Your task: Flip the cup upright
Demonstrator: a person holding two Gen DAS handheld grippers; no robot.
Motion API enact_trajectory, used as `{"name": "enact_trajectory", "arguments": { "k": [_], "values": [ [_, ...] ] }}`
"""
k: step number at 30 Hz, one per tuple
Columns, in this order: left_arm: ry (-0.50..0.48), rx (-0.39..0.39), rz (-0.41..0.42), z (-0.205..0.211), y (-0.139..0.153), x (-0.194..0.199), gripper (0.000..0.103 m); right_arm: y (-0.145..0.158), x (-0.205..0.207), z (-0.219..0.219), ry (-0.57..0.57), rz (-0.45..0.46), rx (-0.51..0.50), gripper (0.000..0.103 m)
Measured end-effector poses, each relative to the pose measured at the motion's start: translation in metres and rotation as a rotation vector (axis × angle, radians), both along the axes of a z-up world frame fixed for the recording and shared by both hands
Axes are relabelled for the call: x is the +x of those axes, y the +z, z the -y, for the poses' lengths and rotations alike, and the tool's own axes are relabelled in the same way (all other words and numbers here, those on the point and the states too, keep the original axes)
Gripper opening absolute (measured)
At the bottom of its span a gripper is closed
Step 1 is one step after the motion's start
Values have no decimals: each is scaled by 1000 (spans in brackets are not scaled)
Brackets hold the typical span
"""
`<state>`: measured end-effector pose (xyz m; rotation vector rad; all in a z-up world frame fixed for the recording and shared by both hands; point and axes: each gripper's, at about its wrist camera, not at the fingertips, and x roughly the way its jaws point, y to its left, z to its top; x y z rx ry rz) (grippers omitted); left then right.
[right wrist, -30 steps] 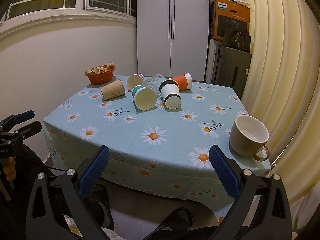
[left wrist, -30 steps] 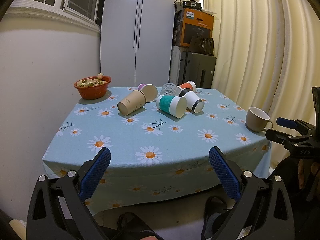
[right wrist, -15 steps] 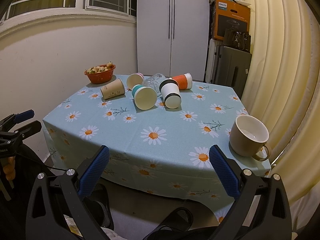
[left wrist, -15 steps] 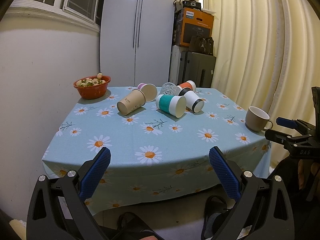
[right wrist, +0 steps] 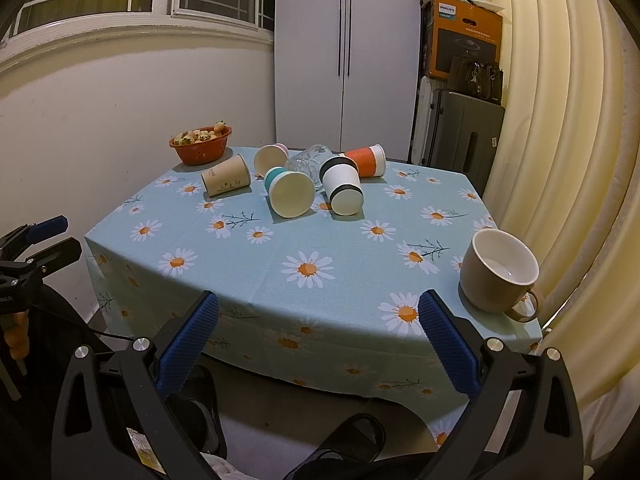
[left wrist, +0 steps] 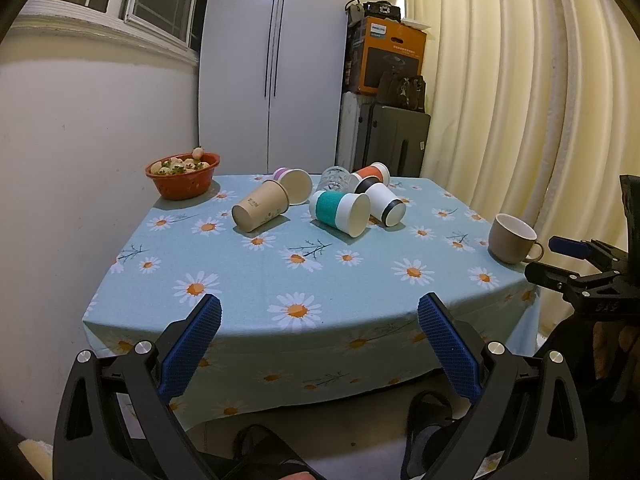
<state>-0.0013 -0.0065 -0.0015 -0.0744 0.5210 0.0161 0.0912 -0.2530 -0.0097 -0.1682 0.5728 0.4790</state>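
Several cups lie on their sides at the far middle of the daisy tablecloth [left wrist: 280,280]: a brown paper cup [left wrist: 260,210] [right wrist: 226,178], a teal-sleeved cup [left wrist: 340,213] [right wrist: 289,192], a black-banded white cup [left wrist: 384,202] [right wrist: 344,190], an orange cup [left wrist: 372,172] [right wrist: 366,160], a pink-based cup [left wrist: 294,184] [right wrist: 270,158] and a clear glass [left wrist: 334,178] [right wrist: 306,160]. A beige mug [left wrist: 512,238] [right wrist: 498,270] stands upright at the right edge. My left gripper [left wrist: 318,340] and right gripper [right wrist: 318,340] are open and empty, off the table's near edge.
A red bowl of fruit [left wrist: 183,174] [right wrist: 200,148] stands at the far left corner. A white wall is on the left and a curtain [left wrist: 520,100] on the right. A white wardrobe, an orange box and a suitcase stand behind the table.
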Motion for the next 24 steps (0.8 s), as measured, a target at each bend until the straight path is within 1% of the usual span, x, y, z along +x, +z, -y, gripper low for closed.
{"name": "enact_trajectory", "arguments": {
  "k": [3, 8, 11, 15, 16, 18, 22, 24],
  "values": [
    [-1, -1, -7, 0, 0, 1, 96, -1, 1, 0, -1, 0, 5, 98],
    [-1, -8, -13, -2, 0, 3, 96, 0, 0, -1, 5, 28, -3, 98],
    [-12, -28, -18, -5, 1, 5, 96, 0, 4, 0, -2, 3, -1, 98],
    [-32, -54, -41, -7, 2, 11, 96, 2, 15, 3, 4, -58, 46, 98],
    [-25, -55, -56, -7, 2, 14, 96, 3, 21, 6, 9, -97, 79, 98],
    [-16, -61, -84, -7, 1, 21, 96, 3, 34, 6, 11, -152, 96, 98],
    [-36, -96, -116, -10, -1, 38, 96, 6, 62, 3, 22, -226, 152, 98],
    [-45, -116, -128, -11, 0, 48, 96, 11, 78, 1, 25, -252, 163, 98]
  ]
}}
